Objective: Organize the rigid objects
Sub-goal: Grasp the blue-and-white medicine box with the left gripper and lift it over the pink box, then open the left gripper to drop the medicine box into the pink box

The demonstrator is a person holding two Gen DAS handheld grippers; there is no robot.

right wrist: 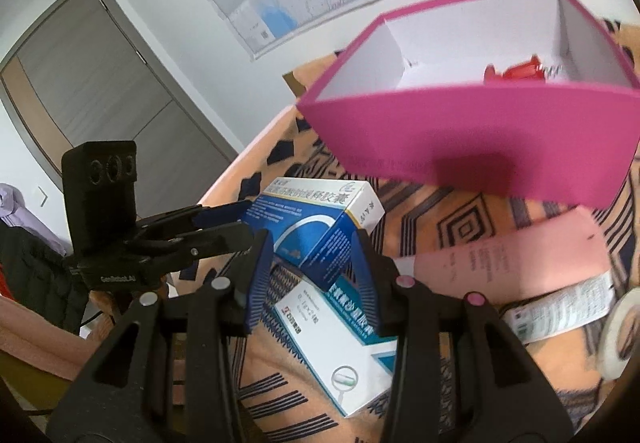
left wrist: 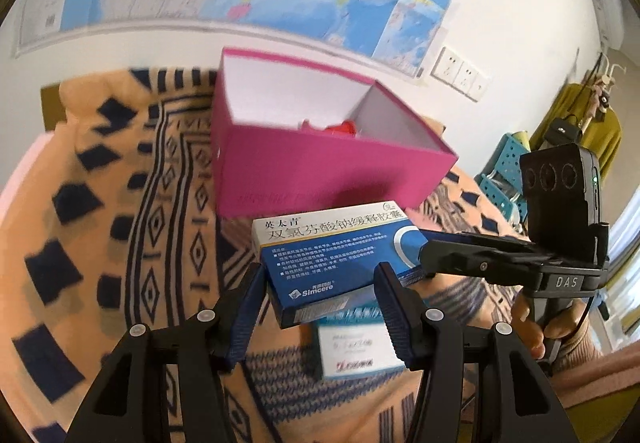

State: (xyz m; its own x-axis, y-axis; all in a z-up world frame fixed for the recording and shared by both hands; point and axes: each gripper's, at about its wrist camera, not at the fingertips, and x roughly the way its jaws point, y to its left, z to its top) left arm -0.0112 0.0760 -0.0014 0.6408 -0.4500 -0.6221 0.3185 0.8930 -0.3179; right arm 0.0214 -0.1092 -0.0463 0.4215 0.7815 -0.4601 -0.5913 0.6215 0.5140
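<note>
A blue and white medicine box hangs in the air above the patterned blanket, carried at both ends. My left gripper is shut on its near end. My right gripper is shut on the other end of the blue medicine box. Each gripper shows in the other's view: the right gripper and the left gripper. Under it lies a white and teal medicine box on the blanket. Just beyond stands an open pink box with a white inside and a red object in it.
An orange and navy blanket covers the surface. A pink leaflet, a white printed strip and a roll of tape lie to the right. A person's hand holds the right gripper. A map hangs on the wall behind.
</note>
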